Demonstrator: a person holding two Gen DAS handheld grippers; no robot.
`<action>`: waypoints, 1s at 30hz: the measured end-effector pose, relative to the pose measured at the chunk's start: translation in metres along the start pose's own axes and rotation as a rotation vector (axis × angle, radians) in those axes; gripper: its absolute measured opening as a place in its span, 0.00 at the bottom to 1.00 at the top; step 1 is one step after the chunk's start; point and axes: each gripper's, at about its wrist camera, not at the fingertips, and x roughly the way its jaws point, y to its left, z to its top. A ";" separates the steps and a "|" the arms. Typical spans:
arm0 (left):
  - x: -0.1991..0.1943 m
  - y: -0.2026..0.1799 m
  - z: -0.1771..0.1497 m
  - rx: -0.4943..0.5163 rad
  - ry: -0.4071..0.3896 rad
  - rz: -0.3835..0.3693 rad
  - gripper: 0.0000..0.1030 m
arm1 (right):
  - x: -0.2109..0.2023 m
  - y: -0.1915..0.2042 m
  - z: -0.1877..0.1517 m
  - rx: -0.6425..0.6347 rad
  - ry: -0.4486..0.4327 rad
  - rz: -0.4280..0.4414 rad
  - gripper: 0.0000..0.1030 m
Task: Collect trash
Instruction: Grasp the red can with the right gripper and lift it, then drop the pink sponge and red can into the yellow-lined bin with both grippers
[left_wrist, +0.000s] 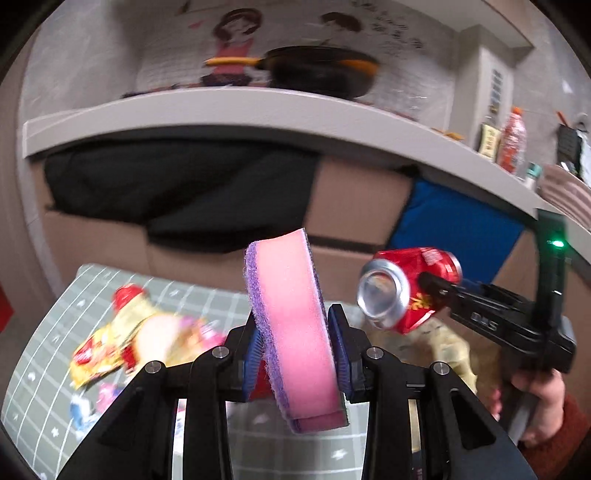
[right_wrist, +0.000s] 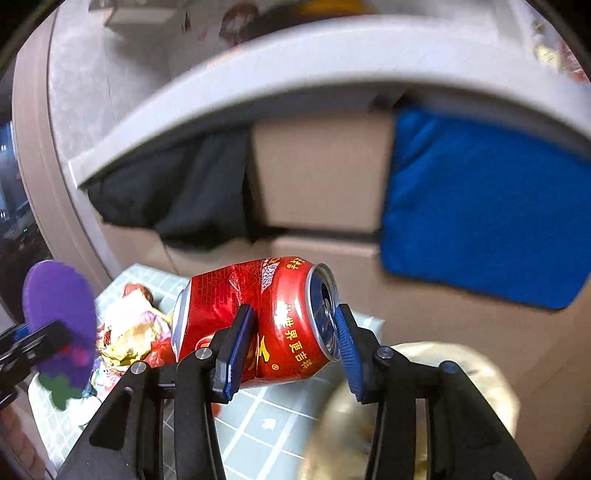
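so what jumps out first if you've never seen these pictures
A pink sponge with a purple scrub side, clamped upright in the left gripper. Beside it, a dented red can lies sideways in the right gripper. Below both, bright wrappers litter a green grid mat.

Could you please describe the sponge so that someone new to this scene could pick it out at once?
Look above the green gridded mat, in front of the cardboard boxes. The left gripper clamps the sponge upright there. Unlike the crushed red can beside it, it is soft, pink, with a purple scouring face.

Pink-and-purple sponge (left_wrist: 295, 325); red can (right_wrist: 258, 321); white-gridded green mat (left_wrist: 48, 332).
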 end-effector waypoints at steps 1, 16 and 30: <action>0.003 -0.010 0.003 0.008 -0.001 -0.012 0.34 | -0.016 -0.007 0.001 -0.003 -0.023 -0.030 0.41; 0.085 -0.119 -0.004 0.063 0.122 -0.209 0.34 | -0.062 -0.096 -0.030 0.075 -0.067 -0.219 0.41; 0.134 -0.137 -0.033 0.086 0.254 -0.279 0.34 | -0.023 -0.118 -0.060 0.124 0.030 -0.243 0.41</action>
